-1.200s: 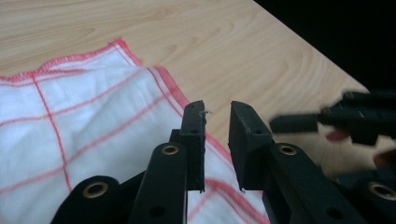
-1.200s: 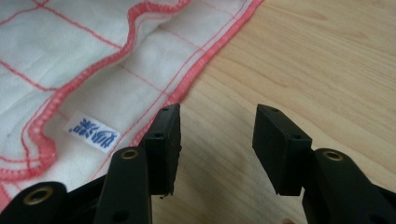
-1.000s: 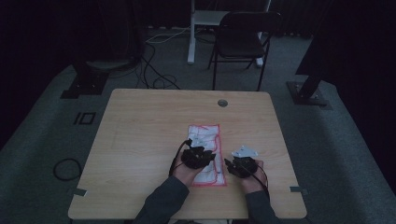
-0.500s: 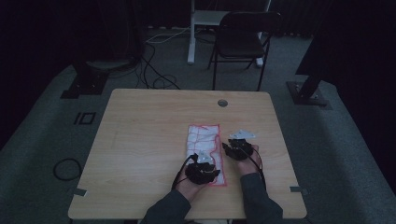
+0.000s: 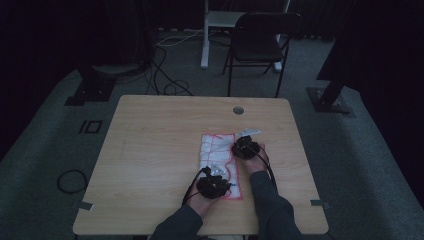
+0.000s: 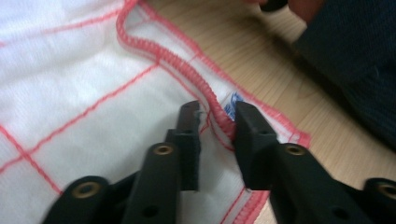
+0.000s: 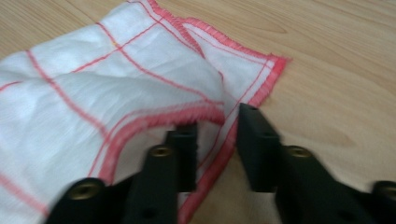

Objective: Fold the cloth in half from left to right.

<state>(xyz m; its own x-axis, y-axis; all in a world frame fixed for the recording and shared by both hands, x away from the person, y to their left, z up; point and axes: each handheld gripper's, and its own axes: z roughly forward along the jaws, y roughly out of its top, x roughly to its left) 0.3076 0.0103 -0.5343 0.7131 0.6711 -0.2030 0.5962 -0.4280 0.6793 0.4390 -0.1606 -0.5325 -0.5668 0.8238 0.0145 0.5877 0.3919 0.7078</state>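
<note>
1. High view, centre right of the frame: a white cloth with red stitched edges and red grid lines [image 5: 219, 159] lies flat on the light wooden table [image 5: 150, 150], running from mid-table down toward the lower edge.
2. At the cloth's lower end sits the left gripper [image 5: 214, 184], held in a hand that comes up from the bottom of the frame with a dark sleeve [image 5: 176, 229] behind it.
3. At the cloth's upper right edge sits the right gripper [image 5: 246, 148], its forearm reaching up from the bottom right.
4. Left gripper view: the left gripper [image 6: 215, 122] has its black jaws a little apart, straddling a raised fold of the red hem [image 6: 205, 88]; the jaws are not pressed together on it, and a small blue tag [image 6: 232, 101] shows just beside the right-hand jaw.
5. Right gripper view: the right gripper [image 7: 217, 128] also stands with a gap between its jaws, over a folded-over red edge near a cloth corner at the upper right of the frame; whether either jaw touches the fabric cannot be told.
6. Above the table in the high view stand a black folding chair [image 5: 260, 40] and loose cables [image 5: 165, 75] on the grey floor.
</note>
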